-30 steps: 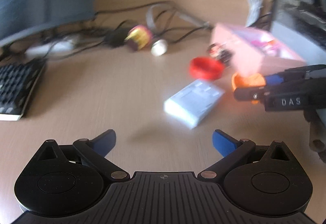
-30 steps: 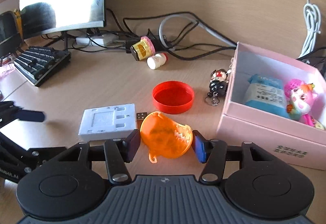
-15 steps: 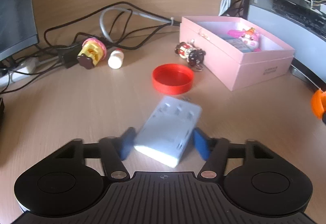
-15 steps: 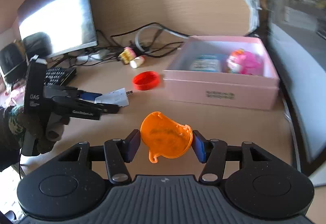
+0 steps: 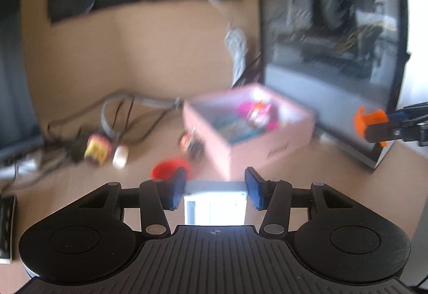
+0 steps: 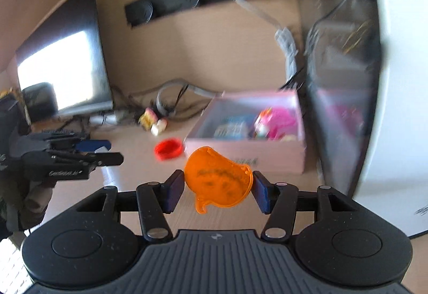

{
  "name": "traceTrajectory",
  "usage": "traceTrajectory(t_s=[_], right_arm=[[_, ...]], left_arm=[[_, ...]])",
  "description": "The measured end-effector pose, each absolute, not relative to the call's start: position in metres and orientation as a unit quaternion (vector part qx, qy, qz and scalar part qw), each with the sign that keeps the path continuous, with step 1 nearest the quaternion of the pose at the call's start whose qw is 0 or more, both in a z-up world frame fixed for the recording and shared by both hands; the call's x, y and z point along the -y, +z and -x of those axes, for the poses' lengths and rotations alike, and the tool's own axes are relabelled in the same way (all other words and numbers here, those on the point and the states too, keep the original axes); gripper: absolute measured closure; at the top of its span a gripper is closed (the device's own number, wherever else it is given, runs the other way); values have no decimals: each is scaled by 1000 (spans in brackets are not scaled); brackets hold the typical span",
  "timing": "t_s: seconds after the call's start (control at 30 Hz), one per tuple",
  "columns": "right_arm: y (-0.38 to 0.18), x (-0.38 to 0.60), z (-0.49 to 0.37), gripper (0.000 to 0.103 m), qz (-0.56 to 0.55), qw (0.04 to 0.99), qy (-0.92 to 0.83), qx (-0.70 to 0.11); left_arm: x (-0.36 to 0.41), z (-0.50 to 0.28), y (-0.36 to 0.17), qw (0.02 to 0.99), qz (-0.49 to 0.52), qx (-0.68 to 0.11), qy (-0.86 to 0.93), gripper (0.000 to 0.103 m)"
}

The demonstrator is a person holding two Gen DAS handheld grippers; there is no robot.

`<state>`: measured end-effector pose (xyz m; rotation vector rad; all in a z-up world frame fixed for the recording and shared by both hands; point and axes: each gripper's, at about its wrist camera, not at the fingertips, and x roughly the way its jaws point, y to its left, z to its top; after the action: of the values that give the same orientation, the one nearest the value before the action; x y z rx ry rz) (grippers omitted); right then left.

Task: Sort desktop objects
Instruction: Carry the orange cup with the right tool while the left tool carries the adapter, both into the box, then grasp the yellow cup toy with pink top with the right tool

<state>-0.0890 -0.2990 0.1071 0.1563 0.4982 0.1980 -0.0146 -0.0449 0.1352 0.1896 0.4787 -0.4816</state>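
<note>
In my left wrist view, the left gripper (image 5: 215, 191) has the white plastic block (image 5: 215, 203) between its blue pads (image 5: 176, 191), low in the centre of the frame; the jaws are closing and the pads sit against its two sides. The block shows above the desk (image 5: 80, 181), glaring white. Beyond it, just above the left pad, lies the red lid (image 5: 165, 169), and up to the right of that stands the pink box (image 5: 256, 138), open, with a pink toy (image 5: 256, 112) inside. At the right edge my other gripper shows sideways.

In my right wrist view, the right gripper (image 6: 218, 188) is clamped on the orange mould (image 6: 218, 180), which fills the gap between the pads at the centre of the frame, its small tab hanging at lower left. The pink box lies directly behind it, in the middle right, the red lid to its left. The left gripper with its block shows at the left edge, blurred.
</note>
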Motion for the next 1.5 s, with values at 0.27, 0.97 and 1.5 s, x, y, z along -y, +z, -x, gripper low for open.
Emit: traceTrajectory(t_s=[0.27, 0.97, 1.5], right_arm=[[117, 319, 110, 48, -77, 968, 82, -226], [122, 291, 73, 48, -41, 975, 70, -209], [169, 239, -109, 38, -62, 981, 30, -183]], left_arm=[[62, 15, 151, 938, -68, -212, -264, 50], [118, -125, 195, 947, 5, -198, -253, 16], [-2, -60, 97, 932, -3, -313, -183, 3]])
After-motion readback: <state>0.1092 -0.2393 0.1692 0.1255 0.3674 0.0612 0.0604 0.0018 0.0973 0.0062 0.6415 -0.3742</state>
